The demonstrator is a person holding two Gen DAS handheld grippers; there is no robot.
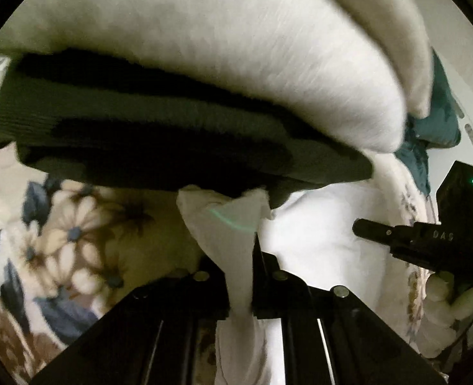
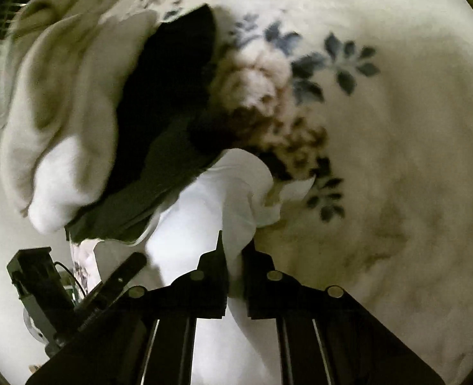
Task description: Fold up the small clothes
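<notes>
White garment on the floral bedspread, against a folded stack; I have left gripper and right gripper each pinching a corner. Fold barely begun.

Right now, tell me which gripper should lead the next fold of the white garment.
Probably neither alone. The left gripper and right gripper are each shut on the white garment, so both seem equally placed to carry it together.
</notes>
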